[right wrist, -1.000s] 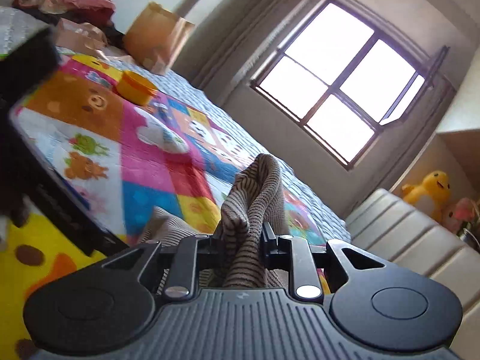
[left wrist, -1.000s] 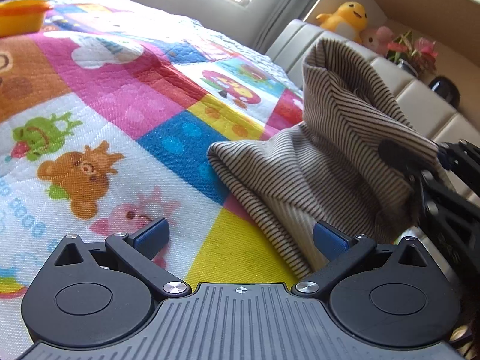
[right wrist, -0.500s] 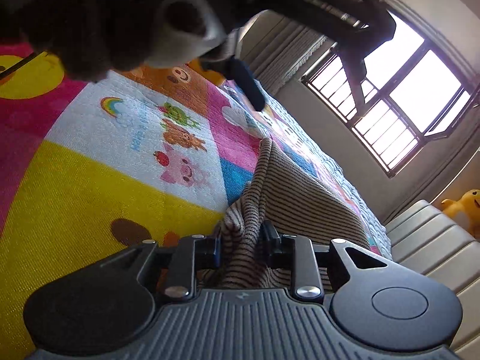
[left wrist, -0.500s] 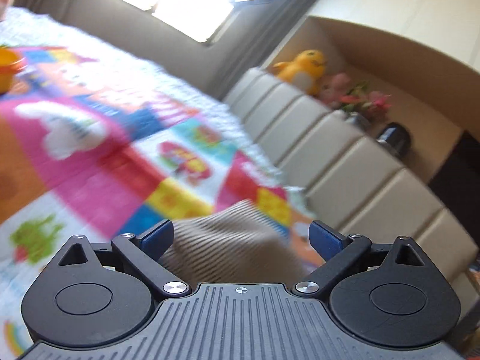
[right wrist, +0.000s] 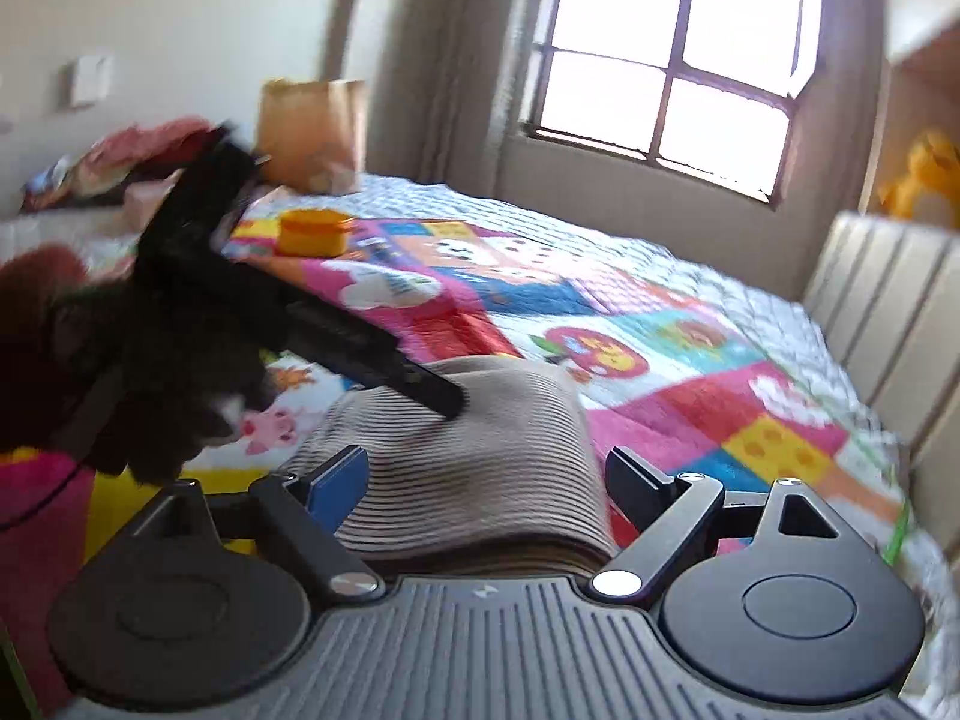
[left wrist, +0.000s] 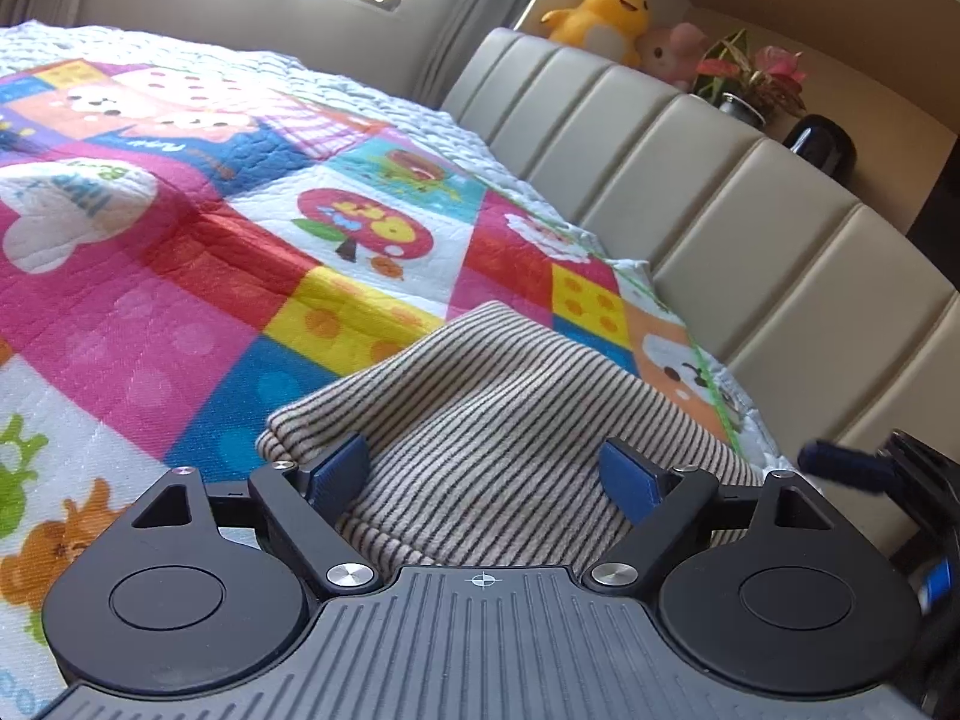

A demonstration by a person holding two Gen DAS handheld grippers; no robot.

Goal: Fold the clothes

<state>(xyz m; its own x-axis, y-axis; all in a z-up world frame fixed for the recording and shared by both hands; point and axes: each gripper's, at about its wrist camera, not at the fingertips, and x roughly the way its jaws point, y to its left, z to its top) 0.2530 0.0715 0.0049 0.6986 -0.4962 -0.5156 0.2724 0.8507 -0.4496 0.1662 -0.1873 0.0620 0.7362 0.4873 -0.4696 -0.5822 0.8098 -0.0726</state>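
Change: the right gripper (right wrist: 485, 477), which had pinched the striped garment (left wrist: 510, 414) upright a second before, was opening its jaws wide and had let it drop.
Left gripper (left wrist: 485, 477): wide, easing narrower, gripping nothing.
Garment: folded flat on the quilt (left wrist: 180, 276), near the headboard (left wrist: 750, 228).
Meaning: this fold looked done.
Right view only: orange tub (right wrist: 315, 232), far left.

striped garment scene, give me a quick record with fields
garment: striped garment lying folded on the quilt
left gripper: jaws closing but apart, pads not pressing the cloth
right gripper: jaws opening, cloth between them, not gripped
surface: colourful patchwork quilt on a bed
background: padded headboard, yellow plush toy, window
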